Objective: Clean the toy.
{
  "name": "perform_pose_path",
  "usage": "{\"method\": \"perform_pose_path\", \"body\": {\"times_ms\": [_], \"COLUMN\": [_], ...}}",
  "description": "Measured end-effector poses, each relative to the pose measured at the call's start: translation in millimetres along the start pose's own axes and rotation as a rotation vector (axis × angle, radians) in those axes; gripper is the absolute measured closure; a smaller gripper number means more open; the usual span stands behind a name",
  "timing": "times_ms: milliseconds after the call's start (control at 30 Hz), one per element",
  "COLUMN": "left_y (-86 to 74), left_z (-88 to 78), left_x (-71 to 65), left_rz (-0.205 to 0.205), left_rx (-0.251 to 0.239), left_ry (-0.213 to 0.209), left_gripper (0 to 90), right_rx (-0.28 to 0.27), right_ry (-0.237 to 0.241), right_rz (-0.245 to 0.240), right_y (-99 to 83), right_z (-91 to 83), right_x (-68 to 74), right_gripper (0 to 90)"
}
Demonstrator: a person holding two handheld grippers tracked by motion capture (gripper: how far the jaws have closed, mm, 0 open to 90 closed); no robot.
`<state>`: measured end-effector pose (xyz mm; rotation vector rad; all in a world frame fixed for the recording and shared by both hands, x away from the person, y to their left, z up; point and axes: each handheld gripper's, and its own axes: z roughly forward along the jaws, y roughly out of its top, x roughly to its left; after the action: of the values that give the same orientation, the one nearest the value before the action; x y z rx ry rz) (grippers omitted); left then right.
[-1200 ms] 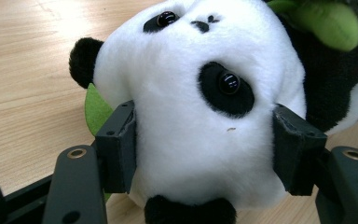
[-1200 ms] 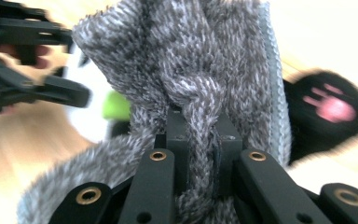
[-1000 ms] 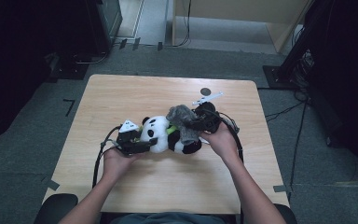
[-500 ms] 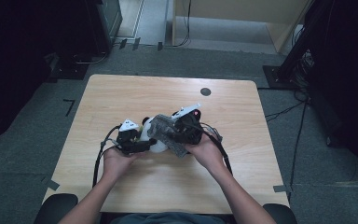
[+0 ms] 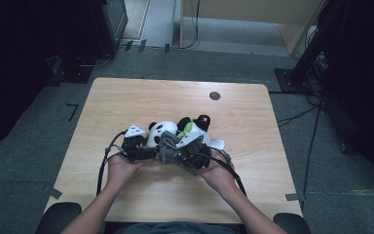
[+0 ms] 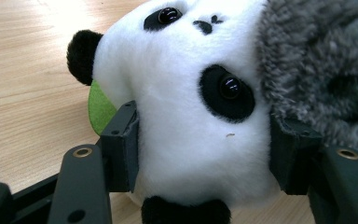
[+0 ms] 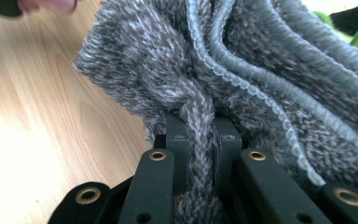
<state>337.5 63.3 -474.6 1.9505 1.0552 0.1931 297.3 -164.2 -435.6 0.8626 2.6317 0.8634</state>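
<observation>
Vs. a sec ago, we've brought the right gripper [image 5: 187, 152] across from the right side of the toy toward the middle of the table [image 5: 126, 97], w/ the grey fuzzy cloth [image 5: 168, 148] in tow. It now sits low, just beside the left gripper [image 5: 137, 146], and the cloth lies up against the panda plush [image 5: 163, 132] instead of riding above its far side. The left one hasn't shifted; its jaws have just been closing a little further, w/ the panda's head between them. In the left gripper view the pads [image 6: 121, 144] press into both sides of the white head [image 6: 186, 116], so it's clamped on the toy. In the right gripper view the jaws are pinched tight on a twisted fold of the cloth [image 7: 261, 70]. We read this as wrapping or dressing the panda (our guess, not certain): cloth is at the head now but not yet over it, so the pull-over is still to do. Panda lies on its side near table centre, slightly toward our edge. Count: 1 panda, 1 grey cloth, 2 grippers, 1 dark round spot [image 5: 215, 95] on the tabletop further back, and a bit of green [image 6: 100, 107] tucked under the head.
</observation>
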Motion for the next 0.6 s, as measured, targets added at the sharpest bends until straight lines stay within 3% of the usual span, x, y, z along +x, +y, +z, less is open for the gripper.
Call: {"method": "perform_pose_path", "body": {"times_ms": [133, 300, 467, 600], "left_y": [-0.6, -0.5, -0.7, -0.6], "left_z": [-0.4, -0.1, -0.2, -0.1], "left_x": [-0.4, -0.6, -0.5, -0.2], "left_rz": [0.004, 0.004, 0.002, -0.001], "left_rx": [0.002, 0.003, 0.009, 0.007], "left_ry": [-0.001, 0.000, 0.000, -0.002], "left_gripper": [36.6, 36.7, 36.4, 36.4], "right_rx": [0.002, -0.016, 0.010, 0.039], "right_ry": [0.001, 0.022, 0.005, 0.014], "right_rz": [-0.027, 0.008, -0.042, -0.051], "right_y": [-7.1, -15.1, -18.6, -21.3], "right_z": [0.9, 0.7, 6.2, 9.8], "right_x": [2.2, 1.2, 7.2, 9.3], "right_gripper": [81.7, 81.7, 81.7, 81.7]}}
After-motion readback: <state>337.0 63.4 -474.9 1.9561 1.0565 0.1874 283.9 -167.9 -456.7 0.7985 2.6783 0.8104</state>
